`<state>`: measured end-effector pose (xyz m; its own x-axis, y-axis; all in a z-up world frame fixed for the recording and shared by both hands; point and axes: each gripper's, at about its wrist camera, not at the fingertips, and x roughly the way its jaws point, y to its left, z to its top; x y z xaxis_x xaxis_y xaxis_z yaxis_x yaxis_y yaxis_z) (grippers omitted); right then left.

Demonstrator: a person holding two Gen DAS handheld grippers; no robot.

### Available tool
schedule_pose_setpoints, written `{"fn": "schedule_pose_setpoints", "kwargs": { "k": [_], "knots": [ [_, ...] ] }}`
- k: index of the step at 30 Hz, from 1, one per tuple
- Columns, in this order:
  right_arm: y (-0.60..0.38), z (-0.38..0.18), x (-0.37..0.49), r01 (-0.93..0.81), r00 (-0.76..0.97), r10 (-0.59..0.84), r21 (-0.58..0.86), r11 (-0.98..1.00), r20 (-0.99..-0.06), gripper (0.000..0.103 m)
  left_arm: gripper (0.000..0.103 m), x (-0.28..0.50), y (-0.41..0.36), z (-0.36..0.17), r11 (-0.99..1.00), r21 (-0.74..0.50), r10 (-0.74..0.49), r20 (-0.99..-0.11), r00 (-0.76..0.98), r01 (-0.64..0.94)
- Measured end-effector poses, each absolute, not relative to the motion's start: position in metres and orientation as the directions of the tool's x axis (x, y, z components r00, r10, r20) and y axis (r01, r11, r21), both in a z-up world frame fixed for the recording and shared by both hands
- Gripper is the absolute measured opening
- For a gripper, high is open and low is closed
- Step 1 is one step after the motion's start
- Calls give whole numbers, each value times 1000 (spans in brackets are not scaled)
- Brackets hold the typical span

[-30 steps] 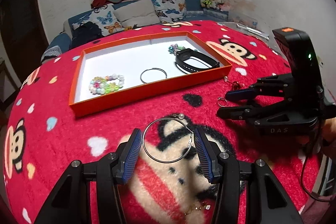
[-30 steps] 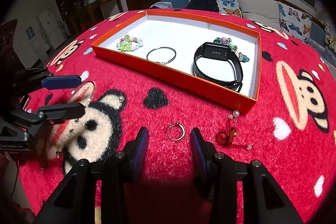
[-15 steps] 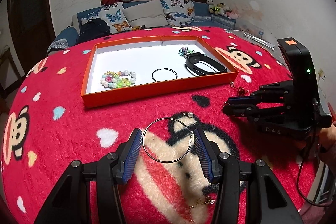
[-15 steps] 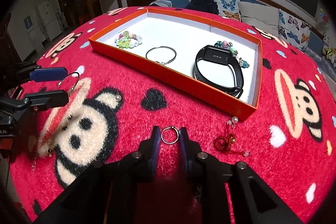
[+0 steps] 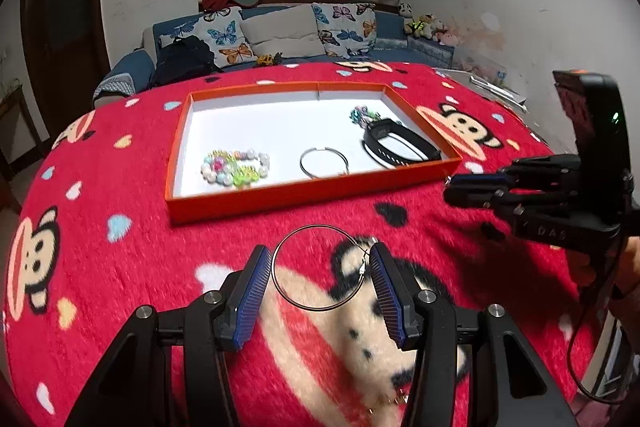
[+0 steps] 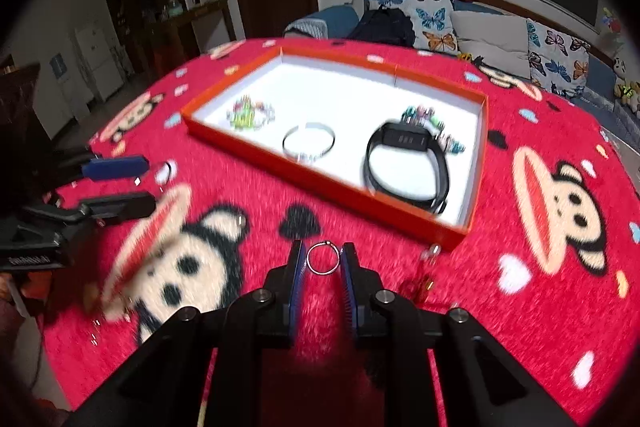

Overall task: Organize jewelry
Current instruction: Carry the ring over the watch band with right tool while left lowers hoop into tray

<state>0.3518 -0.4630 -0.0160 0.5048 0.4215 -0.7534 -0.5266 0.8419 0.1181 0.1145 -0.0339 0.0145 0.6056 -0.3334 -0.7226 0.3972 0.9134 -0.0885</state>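
On the red monkey-print blanket (image 5: pixel 120 259) covering the bench, near its front edge: left tongs (image 5: pixel 318 277) pitched down and forward, blue pads pressed on either side of a large thin wire hoop (image 5: pixel 320 267), holding it flat between them above the blanket. Toward the bench's right edge in the same view: right tongs (image 5: pixel 466 189) angled down too, seen side-on, fingers nearly together, black camera block above, part of a hand (image 5: pixel 628 267) at the back beside a trailing cable. From the right wrist view: right tongs (image 6: pixel 323 265) narrowed onto a small silver ring (image 6: pixel 323 258), pads touching its two sides, ring lifted clear of the blanket or not — cannot tell through the blur. Just right of them, a red tasselled charm (image 6: pixel 420 279) lying on the blanket by the tray's near corner. Further back, around the bench's middle: orange tray (image 5: pixel 304 197) with white floor, holding a pale bead bracelet (image 5: pixel 234 167) at left, a thin metal bangle (image 5: pixel 324 163) in the middle, a black wristband (image 5: pixel 394 145) at right and a dark beaded bracelet (image 5: pixel 362 115) just behind the band.
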Motion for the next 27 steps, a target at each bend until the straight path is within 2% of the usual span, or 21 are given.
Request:
{"fn": "schedule_pose_setpoints", "kwargs": {
  "k": [8,18,27],
  "knots": [
    [-466,-1,391,-494,550,416,120,861,-724,20,54,153,-38,26,917,-78,-326,-711,624,391],
    [-463,-13,424,-477,534,390,114,871,-750,20,54,212,-50,29,916,-47,-307,-721,621,398],
    [-463,-23,436,-472,507,375,114,874,-776,20,54,262,-78,11,898,0,-291,-751,592,440]
  ]
}}
